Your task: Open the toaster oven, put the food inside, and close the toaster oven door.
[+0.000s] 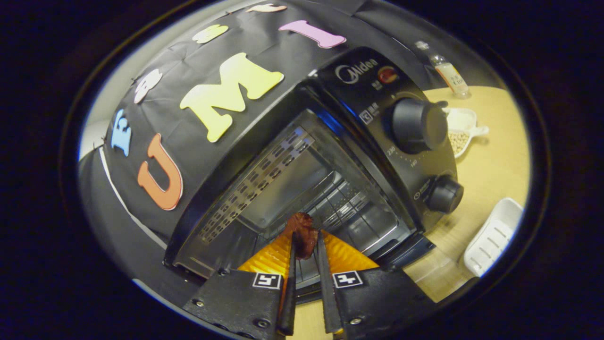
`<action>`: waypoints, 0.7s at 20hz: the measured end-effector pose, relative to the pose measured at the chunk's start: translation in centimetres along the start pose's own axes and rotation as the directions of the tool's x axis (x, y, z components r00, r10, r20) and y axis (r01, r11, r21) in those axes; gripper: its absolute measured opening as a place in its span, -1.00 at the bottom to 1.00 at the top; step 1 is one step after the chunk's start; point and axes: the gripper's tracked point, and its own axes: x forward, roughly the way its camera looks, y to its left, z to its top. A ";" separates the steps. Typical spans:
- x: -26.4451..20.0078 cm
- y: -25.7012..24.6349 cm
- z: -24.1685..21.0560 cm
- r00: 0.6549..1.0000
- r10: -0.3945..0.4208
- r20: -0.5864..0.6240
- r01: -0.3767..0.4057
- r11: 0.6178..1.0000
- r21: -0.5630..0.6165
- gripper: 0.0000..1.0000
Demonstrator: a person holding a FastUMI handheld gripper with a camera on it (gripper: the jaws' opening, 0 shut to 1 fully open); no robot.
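Toaster oven [330,156] open on the counter [490,179], food [302,236] held at its mouth

Gripper [306,245] jaws are nearly together, pinching a dark reddish piece of food between them, just in front of the oven's open cavity; wire rack [349,208] visible inside beyond the food. Two knobs, a large upper knob [419,125] and a smaller lower knob [444,193], sit on the oven's control panel. Beyond the oven on the counter: a white dish of small pale beans [462,134], a small bottle [448,71] behind it, a white slotted tray [493,236] nearer
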 end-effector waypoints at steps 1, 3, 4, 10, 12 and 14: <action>-0.2 -0.2 0.2 1.000 -0.029 0.002 0.029 0.998 -0.051 -0.41; -0.5 -0.8 1.2 0.995 -0.094 0.030 0.098 0.980 -0.175 -0.28; -0.5 -1.0 1.7 0.993 -0.106 0.048 0.115 0.965 -0.237 -0.23; -4.6 -0.3 2.9 0.989 -0.109 0.101 0.142 0.896 -0.420 0.02; -6.5 1.5 2.5 0.994 -0.062 0.094 0.100 0.864 -0.493 0.02; -9.4 2.7 1.7 0.994 -0.020 0.104 0.074 0.834 -0.547 0.02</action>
